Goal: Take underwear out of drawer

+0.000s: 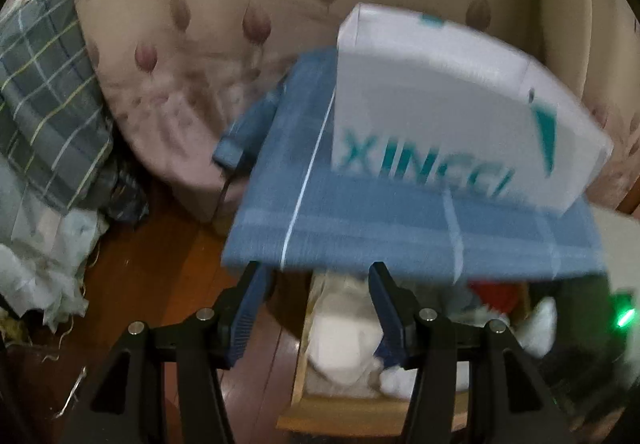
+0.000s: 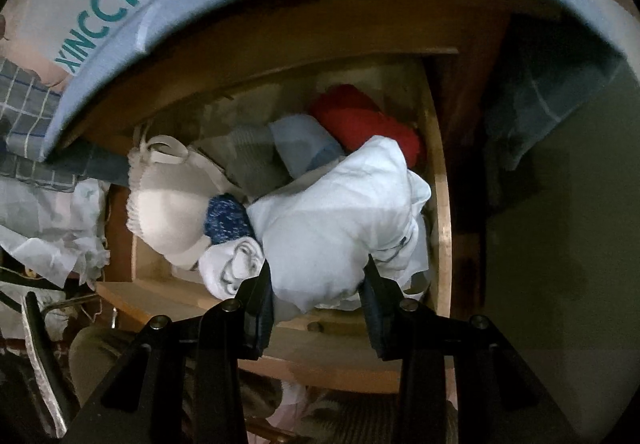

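Two grippers are over an open wooden drawer [image 2: 442,203] packed with soft goods. The right gripper [image 2: 318,280] points down into the drawer with its jaws spread wide, one on either side of a bulging pale white garment [image 2: 332,211]. That garment appears to be the underwear sought, though its exact kind cannot be confirmed. The fingers [image 2: 262,286] flank the bundle's near end and seem to touch it, but no pinch is made; the cloth is not compressed between them. The wide spread suits the bulk of the bundle, which lies uppermost and nearest the drawer front, making it the easiest item to lift clear.

Beside it lie a white padded bra [image 2: 168,203], a blue speckled item [image 2: 226,217], a rolled white piece [image 2: 236,264], a grey fold [image 2: 256,159], a light blue fold [image 2: 304,147] and a red item [image 2: 360,119] at the back. These sit close together, so a careless lift could drag neighbours out.

The left gripper [image 1: 316,308] is higher, its jaws also spread and holding nothing. It faces a blue checked cloth [image 1: 400,228] draped over the cabinet top, with a white printed box [image 1: 440,115] resting on it. The cloth's edge overhangs the drawer opening. The left view is blurred. My judgement: the left tool is kept clear so the right has room to work.
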### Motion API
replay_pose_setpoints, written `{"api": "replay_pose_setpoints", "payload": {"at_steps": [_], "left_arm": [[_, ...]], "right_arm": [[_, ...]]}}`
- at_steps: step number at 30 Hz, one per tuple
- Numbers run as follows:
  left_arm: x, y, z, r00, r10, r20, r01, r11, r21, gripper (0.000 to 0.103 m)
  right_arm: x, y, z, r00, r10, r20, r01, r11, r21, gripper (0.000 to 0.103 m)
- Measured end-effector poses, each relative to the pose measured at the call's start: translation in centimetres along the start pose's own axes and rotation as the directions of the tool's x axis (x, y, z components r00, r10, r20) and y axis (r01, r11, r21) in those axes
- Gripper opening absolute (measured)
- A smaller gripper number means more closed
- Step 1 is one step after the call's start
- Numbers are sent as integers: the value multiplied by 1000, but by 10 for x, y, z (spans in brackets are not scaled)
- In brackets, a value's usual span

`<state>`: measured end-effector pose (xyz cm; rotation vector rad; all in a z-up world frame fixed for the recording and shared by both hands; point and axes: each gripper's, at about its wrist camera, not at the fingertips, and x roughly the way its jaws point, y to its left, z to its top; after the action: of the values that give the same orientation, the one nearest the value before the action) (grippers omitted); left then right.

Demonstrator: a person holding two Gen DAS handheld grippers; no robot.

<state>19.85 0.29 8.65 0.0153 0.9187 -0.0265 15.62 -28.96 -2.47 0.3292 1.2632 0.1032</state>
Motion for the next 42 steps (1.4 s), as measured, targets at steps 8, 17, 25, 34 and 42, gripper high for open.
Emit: {"api": "replay_pose_setpoints", "payload": {"at_steps": [8,17,25,34,42], "left_arm": [[40,-2,-64,997,10,-81,-11,1000,-7,55],[47,-5,-81,999,-9,-51,8,1000,-15,55],[46,1,-84,1000,1,-31,-3,999,-47,55],[47,-3,-85,1000,16,-22,-17,999,-33,55],[47,1,-85,1000,4,-21,-5,999,-46,55]], "right_arm": [[-67,24,17,998,9,58,-3,995,-95,35],[-174,67,63,972,49,230,-1,979,-202,35],[-225,106,104,932,52,359,43,967,-252,35],[-216,126,121,924,30,381,70,967,-246,35],[-183,131,153,932,-43,360,130,966,-221,35]]}}
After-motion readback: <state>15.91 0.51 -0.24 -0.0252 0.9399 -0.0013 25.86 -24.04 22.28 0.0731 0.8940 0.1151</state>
